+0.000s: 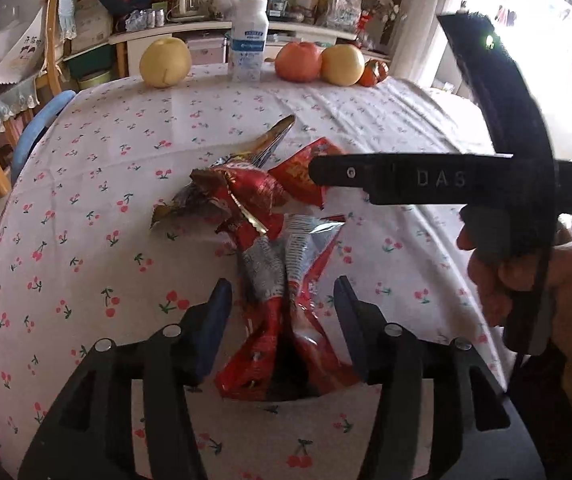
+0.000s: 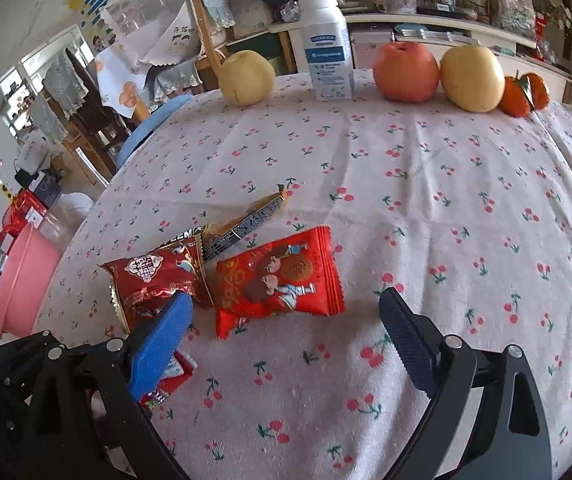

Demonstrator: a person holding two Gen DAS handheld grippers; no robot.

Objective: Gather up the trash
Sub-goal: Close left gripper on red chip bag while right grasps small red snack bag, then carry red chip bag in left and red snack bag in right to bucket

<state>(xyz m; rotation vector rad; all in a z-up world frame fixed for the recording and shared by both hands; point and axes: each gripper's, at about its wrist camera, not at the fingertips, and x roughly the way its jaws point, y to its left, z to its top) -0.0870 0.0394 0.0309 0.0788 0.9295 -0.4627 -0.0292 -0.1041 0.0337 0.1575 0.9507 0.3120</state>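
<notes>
One pink basin (image 2: 25,280) visible in right wrist view only.

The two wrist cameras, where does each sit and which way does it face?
Left wrist: on the left hand-held gripper, facing across the table at the wrappers; its open fingers straddle one, and the right hand shows.
Right wrist: on the right hand-held gripper, facing the same way, low over the red packet; open fingers show.
Shared: wrappers, white bottle, fruit row.
</notes>
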